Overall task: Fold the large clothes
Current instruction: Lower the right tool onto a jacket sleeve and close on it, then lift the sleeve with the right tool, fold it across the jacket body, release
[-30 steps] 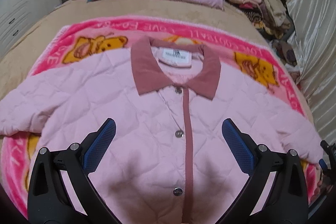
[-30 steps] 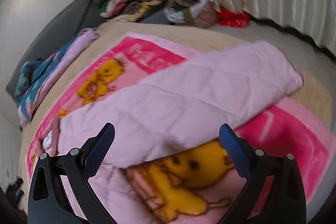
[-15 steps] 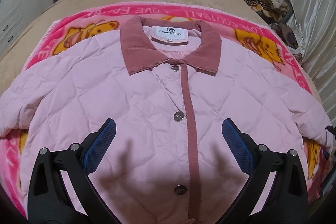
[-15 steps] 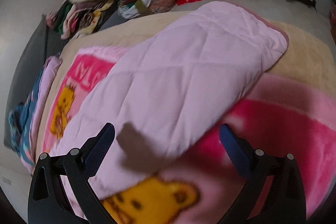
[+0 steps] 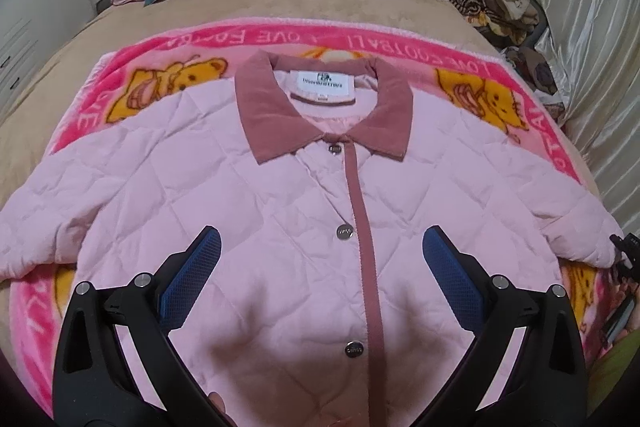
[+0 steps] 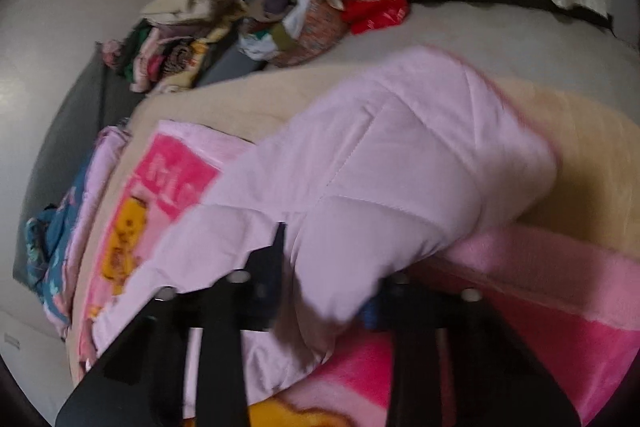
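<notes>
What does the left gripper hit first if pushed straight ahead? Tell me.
Most likely the jacket: the open left gripper points down at its front, beside the placket. Nothing shows between them, though depth is unclear.

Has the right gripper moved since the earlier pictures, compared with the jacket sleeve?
Yes. The right gripper has come forward onto the pink jacket sleeve and shut on it; earlier it stood open, short of it, over the cartoon blanket.

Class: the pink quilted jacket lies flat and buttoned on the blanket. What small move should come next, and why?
Probably lift the sleeve and carry it inward across the jacket front: the right tongs are shut on it, while the left tongs hover open.
</notes>
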### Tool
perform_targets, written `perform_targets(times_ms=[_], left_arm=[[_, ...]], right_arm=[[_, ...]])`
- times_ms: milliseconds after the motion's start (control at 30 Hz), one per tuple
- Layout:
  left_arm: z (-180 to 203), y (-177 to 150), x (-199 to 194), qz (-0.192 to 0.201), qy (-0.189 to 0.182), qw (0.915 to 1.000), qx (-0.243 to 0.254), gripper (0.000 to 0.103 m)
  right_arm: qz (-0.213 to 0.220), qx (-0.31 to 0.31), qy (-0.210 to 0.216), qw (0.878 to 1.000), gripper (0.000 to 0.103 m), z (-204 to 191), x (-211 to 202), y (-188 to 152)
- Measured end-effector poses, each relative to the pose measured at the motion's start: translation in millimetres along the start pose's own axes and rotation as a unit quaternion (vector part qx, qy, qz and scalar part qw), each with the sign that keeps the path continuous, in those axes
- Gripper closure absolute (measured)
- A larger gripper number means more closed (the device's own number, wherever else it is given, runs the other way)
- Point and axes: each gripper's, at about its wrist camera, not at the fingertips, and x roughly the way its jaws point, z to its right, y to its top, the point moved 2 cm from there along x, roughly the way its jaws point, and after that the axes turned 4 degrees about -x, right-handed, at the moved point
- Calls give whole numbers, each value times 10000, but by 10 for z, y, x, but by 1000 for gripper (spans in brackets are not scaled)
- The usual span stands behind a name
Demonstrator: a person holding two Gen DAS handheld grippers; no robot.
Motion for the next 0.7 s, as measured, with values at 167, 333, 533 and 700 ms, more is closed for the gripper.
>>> perform_targets(times_ms=[167, 333, 533, 700], left_arm=[[-71, 97, -170, 115, -26, 9999, -116, 8], [-197, 197, -337, 252, -14, 9993, -261, 8], [-389, 241, -482, 340, -81, 9985, -423, 8], [-546, 265, -575, 391, -117, 9980, -487, 8]], right_arm=[[426, -727, 340, 9959, 85, -480, -436, 153], [731, -1391, 734, 9848, 85, -1040, -837, 178], [926, -2122, 1367, 9632, 85, -1743, -1308, 37], [1143, -2635, 1569, 9449, 85, -2205, -1596, -129]])
